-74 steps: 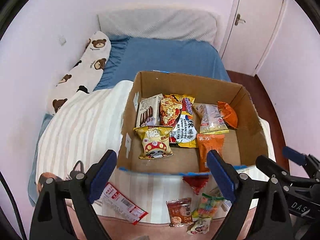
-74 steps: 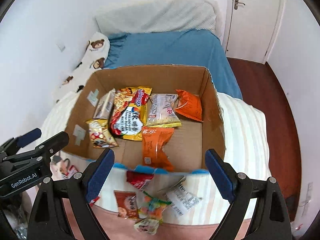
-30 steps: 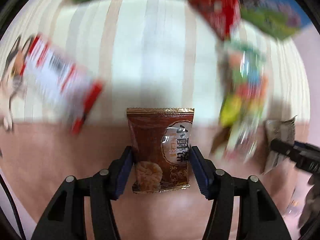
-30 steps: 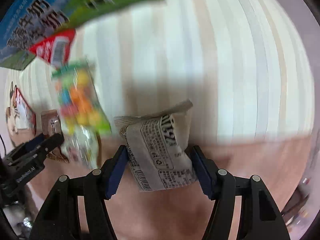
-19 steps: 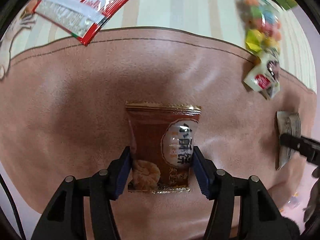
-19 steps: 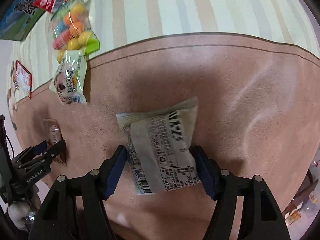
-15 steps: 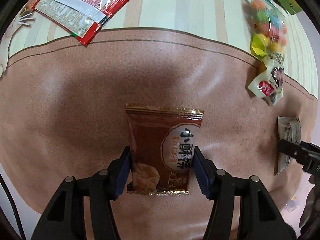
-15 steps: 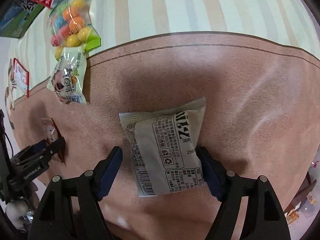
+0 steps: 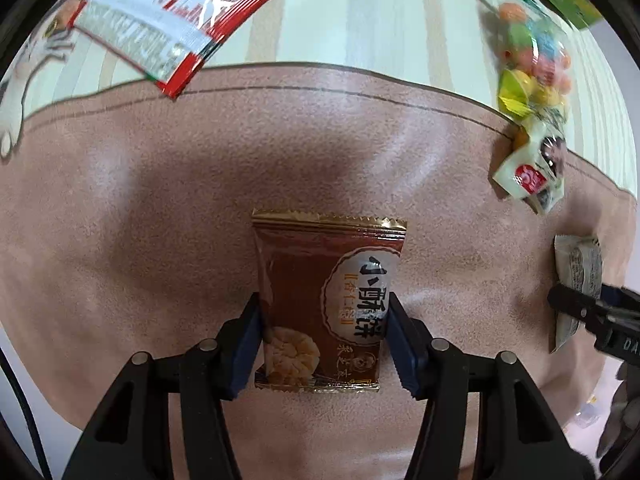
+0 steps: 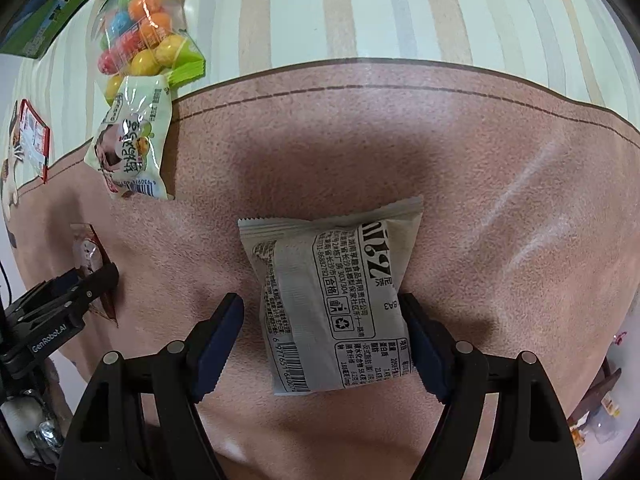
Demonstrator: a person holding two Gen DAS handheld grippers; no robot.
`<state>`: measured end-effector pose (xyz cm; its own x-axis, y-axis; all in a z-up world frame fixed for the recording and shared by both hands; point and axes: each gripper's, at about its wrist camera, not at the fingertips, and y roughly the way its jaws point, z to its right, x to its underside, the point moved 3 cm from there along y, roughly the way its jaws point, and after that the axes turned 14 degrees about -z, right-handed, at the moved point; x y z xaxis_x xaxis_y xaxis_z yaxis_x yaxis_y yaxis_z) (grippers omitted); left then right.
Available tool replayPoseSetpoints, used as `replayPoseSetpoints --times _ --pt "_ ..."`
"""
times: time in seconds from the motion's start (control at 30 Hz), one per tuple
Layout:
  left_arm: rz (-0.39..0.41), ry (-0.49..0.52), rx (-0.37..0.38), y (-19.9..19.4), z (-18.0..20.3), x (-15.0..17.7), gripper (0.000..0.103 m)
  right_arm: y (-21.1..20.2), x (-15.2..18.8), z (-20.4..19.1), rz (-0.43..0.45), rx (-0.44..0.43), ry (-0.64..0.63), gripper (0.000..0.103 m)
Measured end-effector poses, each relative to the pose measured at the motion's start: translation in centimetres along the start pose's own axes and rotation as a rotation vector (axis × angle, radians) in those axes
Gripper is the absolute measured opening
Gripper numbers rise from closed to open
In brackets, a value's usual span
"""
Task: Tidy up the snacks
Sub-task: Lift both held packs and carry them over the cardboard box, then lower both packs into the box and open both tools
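My left gripper (image 9: 324, 308) points straight down and is shut on a brown biscuit packet (image 9: 316, 264), both blue pads pressing its sides. My right gripper (image 10: 320, 316) also points down over a grey snack packet (image 10: 328, 292) that lies between its jaws. Those jaws are closing: the right pad touches the packet and the left pad stands clear of it. Both packets hang or rest just over a pinkish-brown blanket (image 10: 500, 152). In the left wrist view the right gripper's side (image 9: 588, 312) shows at the far right edge.
On the striped cover (image 10: 360, 8) beyond the blanket lie a red-and-white packet (image 9: 160, 20), a bag of coloured candy balls (image 10: 148, 28), a pale green packet (image 10: 132, 144) and a green box (image 10: 40, 24). The bed's edge shows at the lower right.
Both grippers came down from over the cardboard box, closed on their packets and carried them from the striped cover to the brown blanket. The right jaws have since widened off the grey packet.
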<state>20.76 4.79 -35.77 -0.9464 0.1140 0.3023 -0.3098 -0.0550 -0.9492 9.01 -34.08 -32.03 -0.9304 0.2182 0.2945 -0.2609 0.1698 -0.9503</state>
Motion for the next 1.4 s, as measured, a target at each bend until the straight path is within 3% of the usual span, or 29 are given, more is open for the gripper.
replayPoseSetpoints --times 0.07,0.17,0.47,0.73,1.03,1.13,1.27,1.4 --pt "0.013 0.009 -0.007 -0.4 0.4 0.2 0.055 -0.3 0.5 0.0 0.022 0.026 0.002 0.064" --pt "0.020 0.013 -0.005 -1.2 0.8 0.4 0.055 -0.5 1.4 -0.4 0.042 0.018 -0.004 0.058" --pt "0.096 0.048 0.060 -7.5 2.3 0.2 0.055 -3.4 2.5 -1.8 0.074 -0.102 -0.017 0.053" --pt "0.221 0.118 0.178 -17.2 4.9 -0.4 0.055 -8.5 2.0 -3.5 0.148 -0.250 -0.049 0.052" --pt "0.397 0.154 0.224 -28.6 6.6 -3.8 0.055 -24.2 0.9 -5.1 0.408 -0.333 -0.150 0.052" --pt "0.438 0.143 0.229 -31.6 6.9 -6.2 0.055 -29.2 -0.1 -5.6 0.495 -0.311 -0.172 0.052" --pt "0.441 0.129 0.197 -33.7 7.0 -9.9 0.055 -34.4 -2.8 -5.7 0.591 -0.234 -0.175 0.052" --pt "0.382 0.114 0.159 -33.5 7.2 -14.1 0.055 -36.2 -6.6 -5.3 0.589 -0.197 -0.144 0.052"
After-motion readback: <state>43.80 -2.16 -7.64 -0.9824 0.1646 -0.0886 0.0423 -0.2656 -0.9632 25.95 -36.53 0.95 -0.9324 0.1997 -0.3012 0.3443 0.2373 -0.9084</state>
